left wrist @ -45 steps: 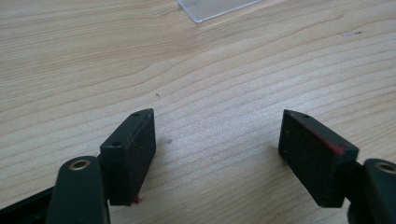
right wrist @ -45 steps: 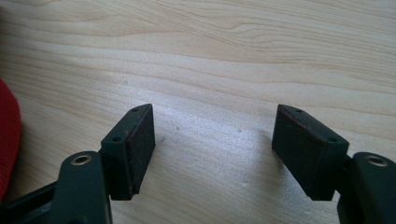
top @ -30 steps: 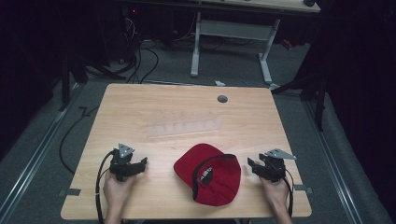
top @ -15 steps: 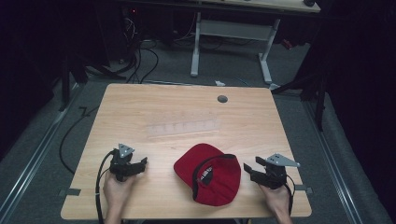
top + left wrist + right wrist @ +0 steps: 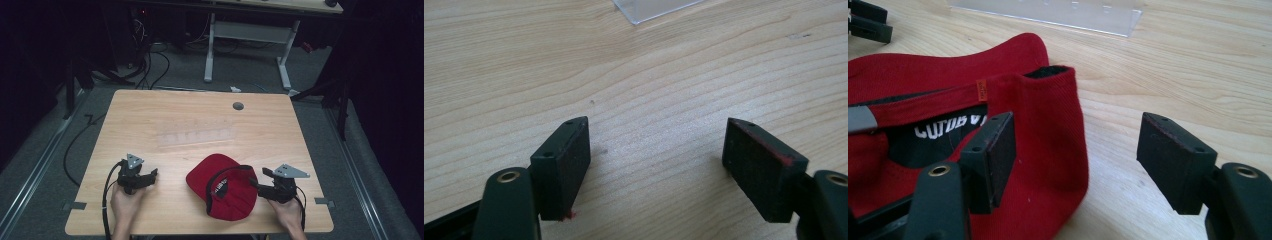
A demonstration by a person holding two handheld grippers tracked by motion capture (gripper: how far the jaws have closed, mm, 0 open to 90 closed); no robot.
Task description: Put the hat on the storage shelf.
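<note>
Partial white lettering inside red cap (image 5: 1038,125)

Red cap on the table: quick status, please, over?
Both grippers open, right gripper just opened, left gripper idle. Red cap upside down, free on table. Clear plastic tray behind, apart.

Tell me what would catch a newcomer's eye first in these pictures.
A bright red fabric baseball cap lies upside down near the front edge of the pale wooden table, its dark inside showing white lettering. A hand-held black gripper flanks it on each side: the left gripper open over bare wood, the right gripper open beside the cap's edge. Behind the cap lies a clear plastic tray.
</note>
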